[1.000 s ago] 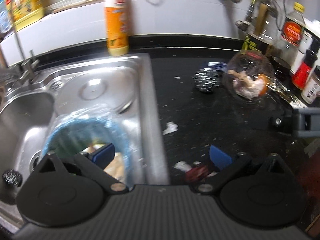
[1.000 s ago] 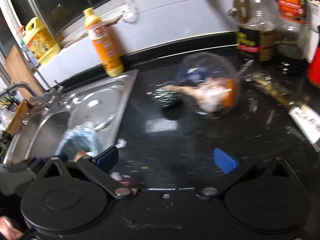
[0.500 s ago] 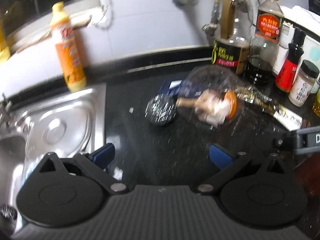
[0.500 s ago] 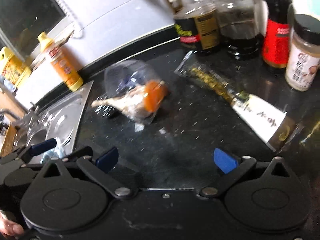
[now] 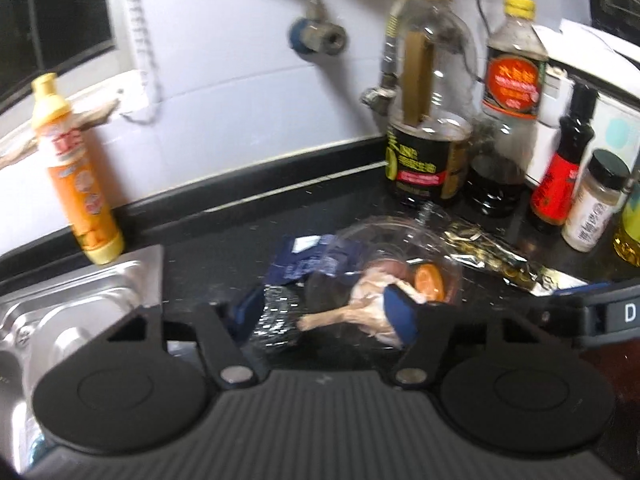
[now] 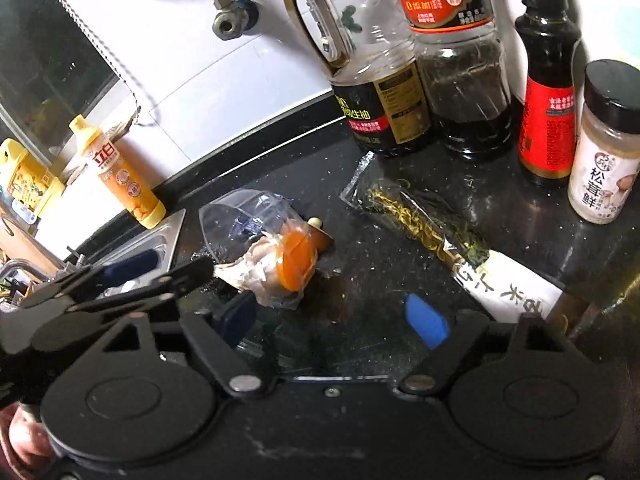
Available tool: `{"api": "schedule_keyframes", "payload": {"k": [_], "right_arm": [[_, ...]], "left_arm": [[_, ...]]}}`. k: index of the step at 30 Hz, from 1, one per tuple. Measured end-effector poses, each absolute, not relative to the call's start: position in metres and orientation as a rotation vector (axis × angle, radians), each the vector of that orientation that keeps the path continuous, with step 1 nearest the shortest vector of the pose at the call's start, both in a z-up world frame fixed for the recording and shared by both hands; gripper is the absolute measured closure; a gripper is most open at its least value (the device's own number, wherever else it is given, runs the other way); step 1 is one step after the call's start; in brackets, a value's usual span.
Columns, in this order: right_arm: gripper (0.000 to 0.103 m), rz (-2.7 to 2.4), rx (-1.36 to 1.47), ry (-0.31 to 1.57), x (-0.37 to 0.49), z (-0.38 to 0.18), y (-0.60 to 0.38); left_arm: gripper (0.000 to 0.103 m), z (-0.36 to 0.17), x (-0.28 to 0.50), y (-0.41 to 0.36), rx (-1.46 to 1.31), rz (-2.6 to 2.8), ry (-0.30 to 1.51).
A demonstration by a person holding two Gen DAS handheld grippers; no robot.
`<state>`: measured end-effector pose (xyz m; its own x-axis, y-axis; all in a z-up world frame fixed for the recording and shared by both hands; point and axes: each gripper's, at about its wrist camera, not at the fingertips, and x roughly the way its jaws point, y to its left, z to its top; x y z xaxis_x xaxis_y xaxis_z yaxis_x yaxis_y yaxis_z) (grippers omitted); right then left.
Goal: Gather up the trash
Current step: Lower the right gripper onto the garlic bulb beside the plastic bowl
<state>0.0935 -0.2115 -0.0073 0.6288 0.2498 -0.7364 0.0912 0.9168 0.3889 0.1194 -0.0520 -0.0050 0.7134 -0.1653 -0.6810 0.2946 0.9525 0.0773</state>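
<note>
A clear plastic cup [image 5: 396, 240] [image 6: 244, 216] lies on its side on the black counter, with a bone, crumpled tissue [image 5: 368, 300] [image 6: 256, 268] and an orange piece [image 6: 296, 260] at its mouth. A steel scrubber [image 5: 276, 316] sits beside it. My left gripper [image 5: 324, 314] [image 6: 168, 268] straddles the scrubber and the tissue; its jaws are closing and I see no firm press. A blue wrapper [image 5: 304, 264] lies just behind. My right gripper [image 6: 332, 320] hovers over bare counter right of the cup, its jaws closing on nothing. A noodle packet [image 6: 440, 236] [image 5: 480, 256] lies farther right.
Sauce bottles [image 6: 380, 92] [image 5: 428, 152] and a spice jar [image 6: 604, 148] line the back wall at the right. An orange detergent bottle [image 5: 80, 184] [image 6: 124, 176] stands by the steel sink [image 5: 80, 300] at the left. A hand [image 6: 24, 436] shows at the bottom left.
Both grippers swung right, away from the sink and the blue-lined bin, to the counter trash. The left one now brackets the cup and scrubber. Both pairs of jaws have narrowed.
</note>
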Motion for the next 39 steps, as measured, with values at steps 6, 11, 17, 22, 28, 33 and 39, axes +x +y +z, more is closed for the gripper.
{"api": "schedule_keyframes", "payload": {"k": [6, 11, 17, 22, 28, 33, 39], "right_arm": [[0.051, 0.103, 0.431, 0.889, 0.098, -0.011, -0.212], [0.058, 0.132, 0.449, 0.898, 0.103, -0.016, -0.205], [0.058, 0.164, 0.45, 0.899, 0.114, -0.018, -0.192], [0.058, 0.169, 0.489, 0.905, 0.122, -0.021, -0.195], [0.058, 0.157, 0.535, 0.888, 0.125, -0.022, -0.206], [0.058, 0.164, 0.539, 0.871, 0.123, -0.021, -0.212], [0.058, 0.177, 0.567, 0.89, 0.131, -0.026, -0.213]], "left_arm": [[0.088, -0.021, 0.117, -0.061, 0.198, -0.35, 0.81], [0.088, -0.034, 0.102, -0.065, 0.187, -0.373, 0.843], [0.087, -0.032, 0.096, -0.053, 0.134, -0.341, 0.85], [0.073, -0.007, 0.086, -0.05, 0.132, -0.352, 0.767], [0.072, 0.0, 0.092, -0.074, 0.186, -0.393, 0.745], [0.072, -0.019, 0.102, -0.088, 0.235, -0.399, 0.795], [0.082, -0.03, 0.112, -0.087, 0.222, -0.396, 0.833]]}}
